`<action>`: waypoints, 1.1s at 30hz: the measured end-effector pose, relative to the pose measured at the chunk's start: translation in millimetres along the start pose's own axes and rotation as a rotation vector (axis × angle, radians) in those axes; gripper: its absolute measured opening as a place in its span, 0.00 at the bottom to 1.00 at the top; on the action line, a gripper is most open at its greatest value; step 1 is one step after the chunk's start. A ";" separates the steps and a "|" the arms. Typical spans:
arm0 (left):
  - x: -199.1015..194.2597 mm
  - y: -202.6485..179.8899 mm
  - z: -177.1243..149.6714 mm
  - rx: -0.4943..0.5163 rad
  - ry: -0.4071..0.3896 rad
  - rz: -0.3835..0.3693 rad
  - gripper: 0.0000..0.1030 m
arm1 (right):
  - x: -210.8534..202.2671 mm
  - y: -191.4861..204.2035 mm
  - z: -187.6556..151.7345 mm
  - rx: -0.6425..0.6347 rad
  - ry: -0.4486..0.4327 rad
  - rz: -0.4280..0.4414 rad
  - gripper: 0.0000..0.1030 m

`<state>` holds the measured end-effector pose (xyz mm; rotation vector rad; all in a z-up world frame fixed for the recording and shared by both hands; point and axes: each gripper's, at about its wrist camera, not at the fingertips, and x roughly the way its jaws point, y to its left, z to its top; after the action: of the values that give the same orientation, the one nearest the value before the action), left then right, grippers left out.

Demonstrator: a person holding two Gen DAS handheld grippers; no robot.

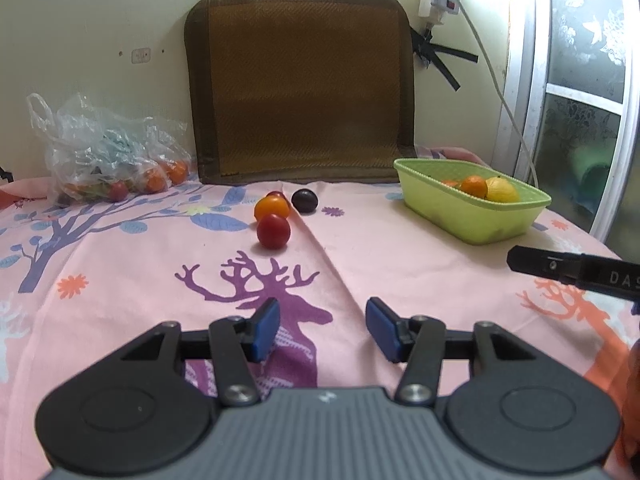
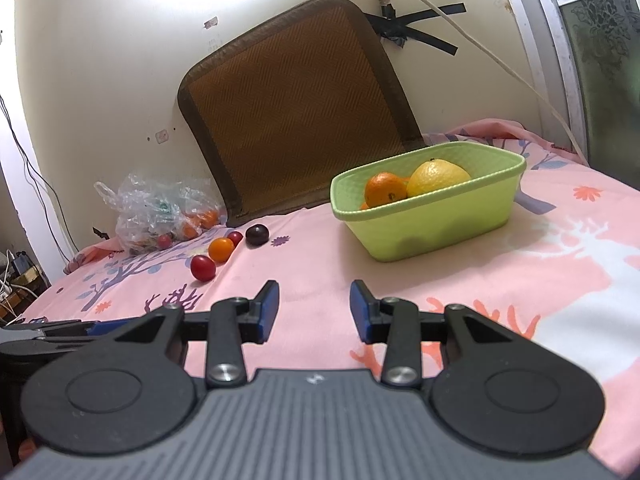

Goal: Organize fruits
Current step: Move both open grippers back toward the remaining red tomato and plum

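Several small fruits lie loose on the pink cloth: a red tomato (image 1: 273, 231) (image 2: 203, 268), an orange one (image 1: 272, 207) (image 2: 221, 249), a dark plum (image 1: 305, 200) (image 2: 256, 235) and a red fruit half hidden behind (image 2: 235, 237). A green basket (image 1: 436, 204) (image 2: 436, 224) at the right holds an orange (image 2: 385, 189) and a lemon (image 2: 438, 177). My left gripper (image 1: 322, 322) hovers open over the cloth, short of the fruits, nothing between its blue pads. My right gripper (image 2: 314, 306) is open and empty too, in front of the basket.
A clear plastic bag (image 1: 108, 152) (image 2: 160, 208) with more fruit sits at the back left. A brown woven mat (image 1: 300, 84) leans on the wall. A power strip and cable (image 1: 436, 0) hang at the upper right. The right gripper's finger (image 1: 560, 266) shows at the left view's edge.
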<state>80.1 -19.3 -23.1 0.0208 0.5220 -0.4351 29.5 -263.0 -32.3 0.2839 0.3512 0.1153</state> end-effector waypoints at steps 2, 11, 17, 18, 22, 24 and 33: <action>-1.9 0.6 0.0 -0.002 -0.011 -0.004 0.50 | -0.2 0.3 -0.1 0.001 -0.002 -0.003 0.41; -6.5 3.4 -0.4 -0.019 -0.044 -0.015 0.50 | -3.6 -0.6 -0.6 0.019 -0.032 -0.039 0.41; -12.1 2.1 -1.8 -0.011 -0.082 -0.003 0.54 | -7.0 1.8 -0.9 0.012 -0.059 -0.087 0.41; -12.6 1.9 -1.8 -0.011 -0.086 -0.003 0.54 | -7.5 3.5 -0.9 0.004 -0.064 -0.095 0.41; -13.8 1.9 -1.6 -0.010 -0.096 -0.008 0.54 | -5.4 15.4 -0.6 -0.052 -0.076 -0.095 0.41; -14.3 2.0 -1.7 -0.011 -0.100 -0.014 0.54 | -3.4 23.4 -0.5 -0.088 -0.079 -0.085 0.41; -18.1 2.3 -2.4 -0.010 -0.125 -0.030 0.58 | 10.1 45.3 -4.0 -0.146 -0.046 -0.035 0.41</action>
<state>65.8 -9.8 -16.5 -0.0238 0.4017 -0.4605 34.6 -217.1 -25.9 0.1354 0.3006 0.0989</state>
